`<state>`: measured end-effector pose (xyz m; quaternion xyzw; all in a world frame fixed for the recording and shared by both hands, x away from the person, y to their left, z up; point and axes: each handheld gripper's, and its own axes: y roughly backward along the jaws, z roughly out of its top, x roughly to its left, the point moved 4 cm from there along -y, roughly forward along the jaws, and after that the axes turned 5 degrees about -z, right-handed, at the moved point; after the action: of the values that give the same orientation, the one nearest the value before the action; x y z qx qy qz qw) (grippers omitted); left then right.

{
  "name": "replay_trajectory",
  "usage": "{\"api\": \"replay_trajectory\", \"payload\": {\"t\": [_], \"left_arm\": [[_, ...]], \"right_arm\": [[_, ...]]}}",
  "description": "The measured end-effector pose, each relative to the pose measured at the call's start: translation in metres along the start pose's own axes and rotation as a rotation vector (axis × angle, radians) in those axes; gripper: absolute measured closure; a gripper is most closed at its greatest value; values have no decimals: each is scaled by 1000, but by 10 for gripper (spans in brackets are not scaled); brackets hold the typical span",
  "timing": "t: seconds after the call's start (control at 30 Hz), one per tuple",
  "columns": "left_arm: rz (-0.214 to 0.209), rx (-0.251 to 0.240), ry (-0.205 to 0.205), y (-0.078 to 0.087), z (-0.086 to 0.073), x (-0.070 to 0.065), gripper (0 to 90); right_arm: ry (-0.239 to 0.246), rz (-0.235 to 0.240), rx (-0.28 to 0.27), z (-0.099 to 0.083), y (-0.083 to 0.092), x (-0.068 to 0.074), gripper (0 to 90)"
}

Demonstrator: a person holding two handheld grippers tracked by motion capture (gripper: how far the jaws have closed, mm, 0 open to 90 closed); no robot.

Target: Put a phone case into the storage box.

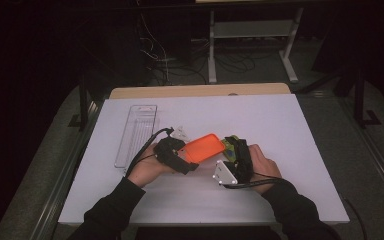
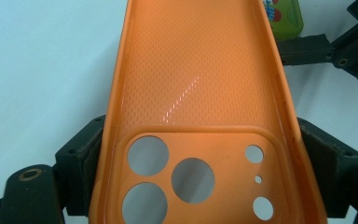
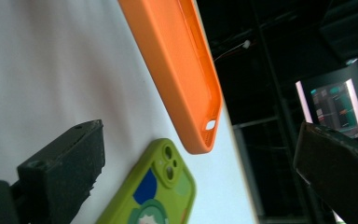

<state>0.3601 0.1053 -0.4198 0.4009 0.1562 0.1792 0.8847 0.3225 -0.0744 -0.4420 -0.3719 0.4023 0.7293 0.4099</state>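
An orange phone case (image 2: 196, 70) with camera holes is clamped by its long edges in my left gripper (image 2: 200, 130), whose pads (image 2: 86, 154) press on both sides. In the high view the orange case (image 1: 205, 147) is held tilted at the table's middle, with the left gripper (image 1: 190, 154) at its near-left end. A green phone case (image 3: 154, 196) with coloured shapes lies flat on the white table, between the wide-apart jaws of my right gripper (image 3: 198, 135); the right-hand jaw stands well off it. The green case (image 1: 228, 145) sits just right of the orange one, under the right gripper (image 1: 236, 151).
A clear plastic tray (image 1: 137, 132) lies on the white table (image 1: 280, 125) at the far left. A wooden strip (image 1: 200, 91) runs along the table's far edge. Beyond it are dark floor, cables and a metal frame (image 1: 252, 30).
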Motion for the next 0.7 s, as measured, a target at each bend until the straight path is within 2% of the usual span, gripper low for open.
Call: {"api": "replay_trajectory", "payload": {"t": [0.13, 0.2, 0.27, 0.3, 0.37, 0.43, 0.53, 0.6, 0.63, 0.67, 0.7], "left_arm": [[-4, -3, -3, 0, 0, 0, 158], [-4, -3, -4, 0, 1, -1, 158], [-4, 6, -16, 0, 1, -1, 158], [-5, 25, -31, 1, 0, -1, 158], [-11, 13, -23, 0, 1, -2, 158], [-11, 24, -42, 1, 2, -3, 158], [-20, 17, -40, 0, 3, -6, 157], [-27, 14, -44, 0, 3, -7, 158], [-32, 0, -24, -1, 4, -9, 157], [-30, 13, -37, -1, 4, -9, 157], [-32, 9, -38, -1, 4, -9, 157]], "right_arm": [[57, -17, -12, 3, 0, 3, 12], [64, -38, -12, 4, 1, 5, 12], [78, -39, -19, 6, 1, 7, 12], [81, -38, -22, 6, 2, 8, 12], [89, -40, -23, 7, 1, 8, 13], [100, -46, -24, 8, 1, 9, 15], [110, -59, -24, 10, 2, 10, 39], [139, -62, -20, 11, 3, 10, 51], [183, -64, -27, 11, 2, 9, 52], [191, -64, -26, 12, 2, 10, 56], [172, -85, -24, 13, 2, 11, 69]]}}
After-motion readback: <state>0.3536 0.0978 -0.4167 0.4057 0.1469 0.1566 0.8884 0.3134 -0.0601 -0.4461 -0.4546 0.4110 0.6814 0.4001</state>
